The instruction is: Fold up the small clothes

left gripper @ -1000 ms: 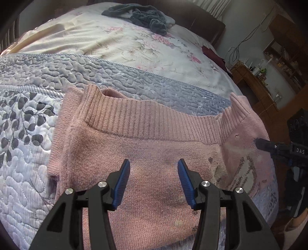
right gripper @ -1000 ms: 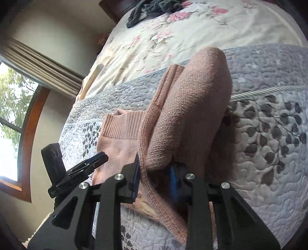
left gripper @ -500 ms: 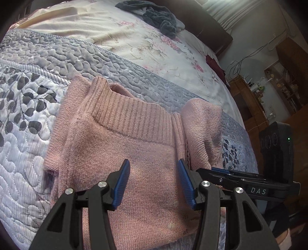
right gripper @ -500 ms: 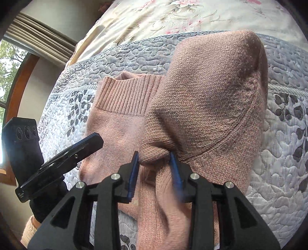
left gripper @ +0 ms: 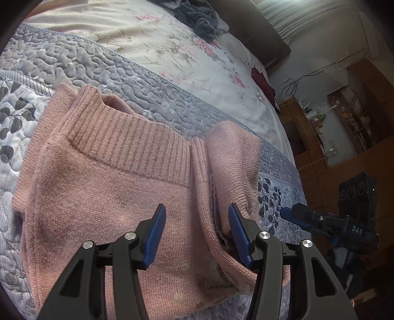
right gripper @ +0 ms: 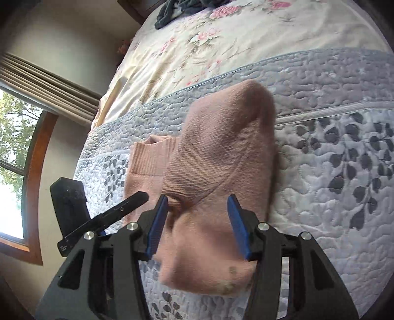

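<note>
Hidden or unclear: my left gripper blocks the near hem of the pink sweater in the left wrist view, and the garment's lower edge runs out of frame. In the right wrist view the sweater is blurred at its near end, and a pale mark low on the knit cannot be made out. Under the folded sleeve, nothing can be seen.

Position: the sweater lies flat on the bed, on the quilted grey-blue cover with its leaf print, ribbed neck band pointing away from me. The floral sheet lies beyond it, with a dark grey garment bunched at the far end.

Condition: dusty pink knit, ribbed at the collar. The right-hand sleeve is folded inward and stands as a rounded hump beside the collar. Faint darker patches show on the body panel.

Jaws: left jaws stand apart over the body panel, gripping nothing. My right gripper also has its jaws apart, either side of the folded sleeve, not clamped on it.
</note>
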`<state>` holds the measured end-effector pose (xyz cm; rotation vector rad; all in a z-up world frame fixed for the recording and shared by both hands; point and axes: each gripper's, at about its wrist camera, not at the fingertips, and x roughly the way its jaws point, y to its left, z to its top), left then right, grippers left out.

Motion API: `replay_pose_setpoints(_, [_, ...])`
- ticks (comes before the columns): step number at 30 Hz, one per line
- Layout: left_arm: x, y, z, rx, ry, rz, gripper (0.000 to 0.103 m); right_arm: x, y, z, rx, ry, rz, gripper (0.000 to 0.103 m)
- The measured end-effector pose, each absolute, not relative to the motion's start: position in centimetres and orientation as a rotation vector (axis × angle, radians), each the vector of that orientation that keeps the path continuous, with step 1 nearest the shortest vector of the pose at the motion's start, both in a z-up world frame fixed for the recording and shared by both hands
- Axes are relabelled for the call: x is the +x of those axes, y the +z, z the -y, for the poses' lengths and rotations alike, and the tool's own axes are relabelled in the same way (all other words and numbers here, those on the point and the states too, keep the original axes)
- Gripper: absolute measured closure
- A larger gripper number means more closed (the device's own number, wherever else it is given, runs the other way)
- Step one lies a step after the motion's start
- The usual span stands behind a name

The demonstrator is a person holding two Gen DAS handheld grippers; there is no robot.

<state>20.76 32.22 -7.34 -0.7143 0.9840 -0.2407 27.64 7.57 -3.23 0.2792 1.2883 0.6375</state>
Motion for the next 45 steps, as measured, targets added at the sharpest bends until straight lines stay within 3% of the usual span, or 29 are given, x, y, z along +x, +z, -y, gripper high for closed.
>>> replay_pose_setpoints(6, [22.7,-8.7,-30.2,-0.789,-0.270,-1.006,0.043,27.7,-6.8,-2.0,0.293,0.532,-1.327,0.052])
replay_pose_setpoints(16, [25.5,-10.1,-27.8,-0.810,-0.291,-1.054,0.042,26.5,-12.3,1.0,0.382,0.504,-1.386,0.052])
replay_pose_setpoints(19, [26.3,-10.0,-26.8,-0.774,-0.283,-1.062,0.047,26.3,-12.7,0.7,0.366,0.501,-1.386,0.052])
replay_pose_setpoints(21, [26.5,-9.9,-26.4,-0.741,-0.262,-1.062,0.065,26.2,-12.6,0.4,0.364,0.504,-1.385,0.052])
replay_pose_setpoints(24, [26.0,-9.3,-26.4,-0.733,-0.256,-1.021,0.079,25.9,-12.5,-0.3,0.357,0.504,-1.385,0.052])
replay_pose_setpoints(36, [20.4,-2.5,-33.2,-0.740,-0.259,-0.796,0.083,23.5,-11.1,-4.3,0.305,0.536,-1.366,0.052])
replay_pose_setpoints(45, [18.4,-3.2,-42.4,-0.743,-0.142,-0.786,0.083,22.7,-10.7,-10.0,0.216,0.616,-1.357,0.051])
